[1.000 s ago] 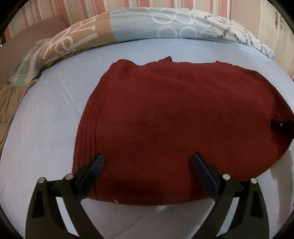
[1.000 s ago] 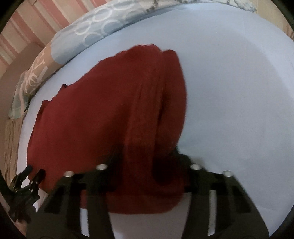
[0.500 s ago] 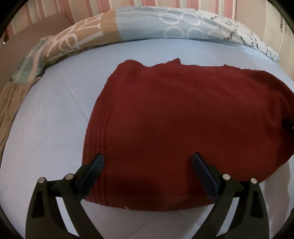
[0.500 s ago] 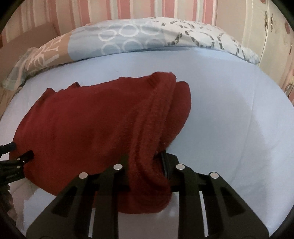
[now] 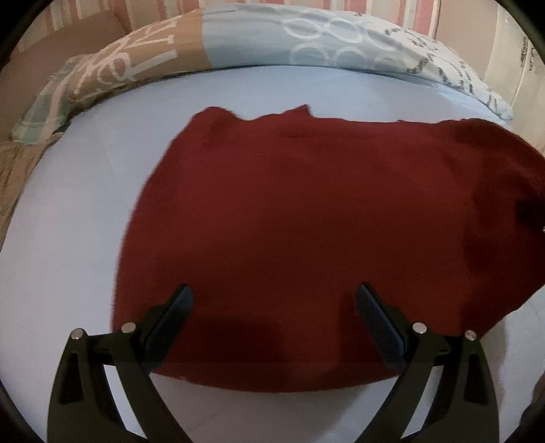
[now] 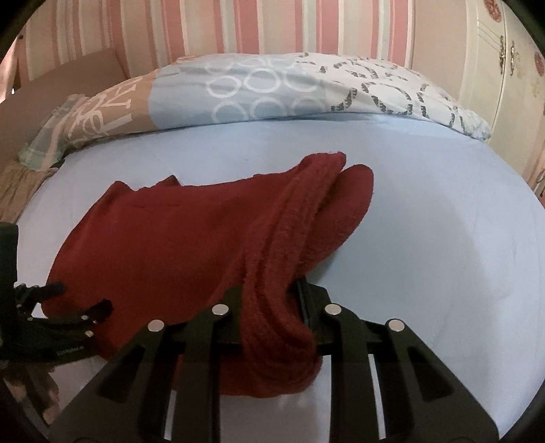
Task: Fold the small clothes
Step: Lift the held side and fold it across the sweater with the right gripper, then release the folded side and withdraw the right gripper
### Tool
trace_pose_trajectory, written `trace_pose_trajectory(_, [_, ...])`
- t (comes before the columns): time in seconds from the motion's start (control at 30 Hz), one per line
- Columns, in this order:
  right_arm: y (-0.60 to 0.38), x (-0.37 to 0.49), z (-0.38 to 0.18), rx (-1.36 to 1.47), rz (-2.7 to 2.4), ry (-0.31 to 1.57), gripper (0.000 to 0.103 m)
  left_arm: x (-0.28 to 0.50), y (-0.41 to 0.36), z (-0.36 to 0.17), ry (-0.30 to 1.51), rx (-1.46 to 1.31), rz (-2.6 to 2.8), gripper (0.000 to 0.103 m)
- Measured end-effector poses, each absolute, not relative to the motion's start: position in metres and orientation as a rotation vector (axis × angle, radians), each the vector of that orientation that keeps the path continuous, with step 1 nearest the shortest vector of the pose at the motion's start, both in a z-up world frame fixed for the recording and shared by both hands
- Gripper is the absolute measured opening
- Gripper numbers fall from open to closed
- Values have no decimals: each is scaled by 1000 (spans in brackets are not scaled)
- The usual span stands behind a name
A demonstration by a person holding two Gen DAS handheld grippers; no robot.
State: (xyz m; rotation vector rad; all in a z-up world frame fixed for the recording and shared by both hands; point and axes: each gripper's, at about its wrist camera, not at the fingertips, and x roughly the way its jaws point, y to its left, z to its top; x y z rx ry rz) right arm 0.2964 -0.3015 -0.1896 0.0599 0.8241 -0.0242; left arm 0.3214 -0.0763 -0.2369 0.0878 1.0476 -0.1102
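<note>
A dark red knitted garment (image 5: 306, 221) lies spread on a light blue bed sheet (image 5: 68, 238). My left gripper (image 5: 274, 300) is open, its fingers just over the garment's near edge, holding nothing. My right gripper (image 6: 272, 306) is shut on the garment's right edge (image 6: 279, 272) and lifts that edge into a raised fold above the sheet (image 6: 442, 238). The left gripper also shows at the left of the right wrist view (image 6: 78, 300). The right gripper's tip shows dimly at the right edge of the left wrist view (image 5: 531, 213).
A patterned duvet (image 6: 272, 88) in blue, tan and white lies bunched along the far side of the bed. A striped pink wall (image 6: 238, 27) stands behind it. A white cupboard (image 6: 504, 68) stands at the right.
My right gripper has closed on the garment's right edge and lifted it higher, turning to face the duvet. My left gripper has shifted slightly left over the near edge and stays open.
</note>
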Motion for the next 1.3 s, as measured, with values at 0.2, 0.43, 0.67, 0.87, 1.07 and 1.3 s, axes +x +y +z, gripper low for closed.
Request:
trace_pose_trajectory(0.2, [-301,293,-181,101,4,811,19,326,-103,-251,1101,141,-89,96])
trace_pose_trajectory(0.43, [-277,297,-174,75,52,799,19,328,-108,-261,1096,185,-64,98])
trace_pose_trajectory(0.67, [-256,302,-164,102,97,781,19,318,-72,-225,993,146,-122,97])
trace_pose_trajectory(0.87, [-208,306,-154,108,178,770,18,330,-8,-202,931,184,-113,97])
trace_pose_trajectory(1.07, [-144,318,-147,82,265,771,18,341,49,-207,937,170,-32,97])
trace_pose_trajectory(1.3, [-72,338,-183,40,331,913,18,334,95,-221,961,134,2,97])
